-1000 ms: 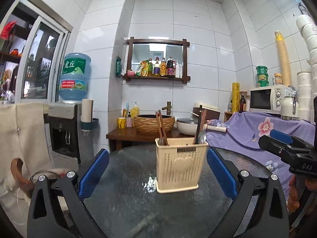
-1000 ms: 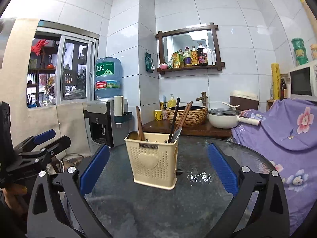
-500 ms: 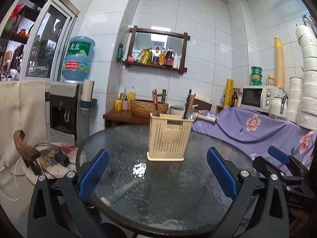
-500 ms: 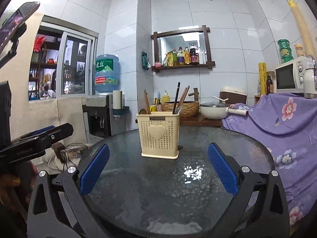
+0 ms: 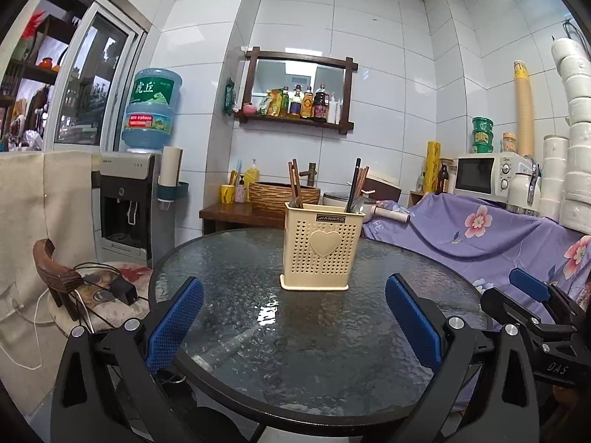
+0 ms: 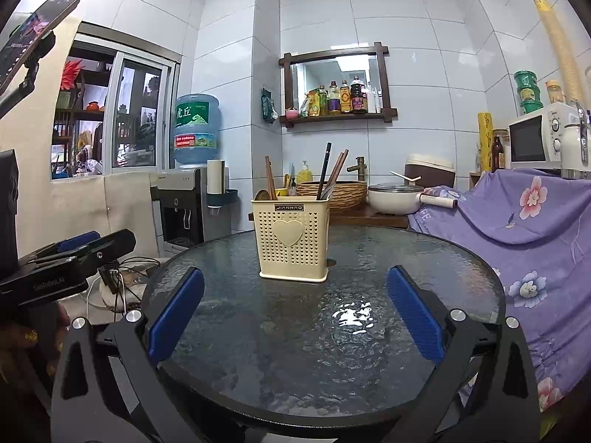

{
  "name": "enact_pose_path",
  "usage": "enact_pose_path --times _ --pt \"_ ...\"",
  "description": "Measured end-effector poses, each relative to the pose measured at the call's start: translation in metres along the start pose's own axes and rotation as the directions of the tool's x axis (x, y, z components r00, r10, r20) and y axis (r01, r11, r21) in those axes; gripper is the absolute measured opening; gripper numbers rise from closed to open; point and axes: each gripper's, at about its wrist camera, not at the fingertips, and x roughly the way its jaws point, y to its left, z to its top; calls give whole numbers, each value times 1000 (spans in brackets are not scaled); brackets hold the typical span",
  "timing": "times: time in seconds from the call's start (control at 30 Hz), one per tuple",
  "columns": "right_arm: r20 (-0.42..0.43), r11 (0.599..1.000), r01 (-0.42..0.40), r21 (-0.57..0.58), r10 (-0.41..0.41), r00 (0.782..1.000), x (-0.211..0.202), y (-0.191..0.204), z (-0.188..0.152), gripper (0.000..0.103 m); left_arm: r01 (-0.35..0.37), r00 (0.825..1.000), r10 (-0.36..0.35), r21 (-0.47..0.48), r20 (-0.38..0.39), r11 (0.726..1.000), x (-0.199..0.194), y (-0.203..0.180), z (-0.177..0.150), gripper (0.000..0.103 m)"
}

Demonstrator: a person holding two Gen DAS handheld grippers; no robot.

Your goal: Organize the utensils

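Round glass table [image 5: 229, 273] – cream utensil holder [image 5: 320, 247] upright near centre.

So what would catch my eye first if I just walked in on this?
Probably the cream utensil holder with a heart on its front, standing alone near the middle of the round glass table, chopsticks poking out of it. Then the two grippers: the left gripper and right gripper both hang at the near table edge, blue-padded fingers spread wide and empty.

Left gripper [image 5: 293, 317] fingers spread wide, empty; right gripper [image 6: 294, 304] likewise.
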Motion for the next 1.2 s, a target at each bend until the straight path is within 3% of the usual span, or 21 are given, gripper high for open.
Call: enact_pose_path --times 1.2 --pt "-11 1000 10 -17 -10 1000 3 6 2 97 -2 1000 2 3 -13 1000 2 -4 -4 97"
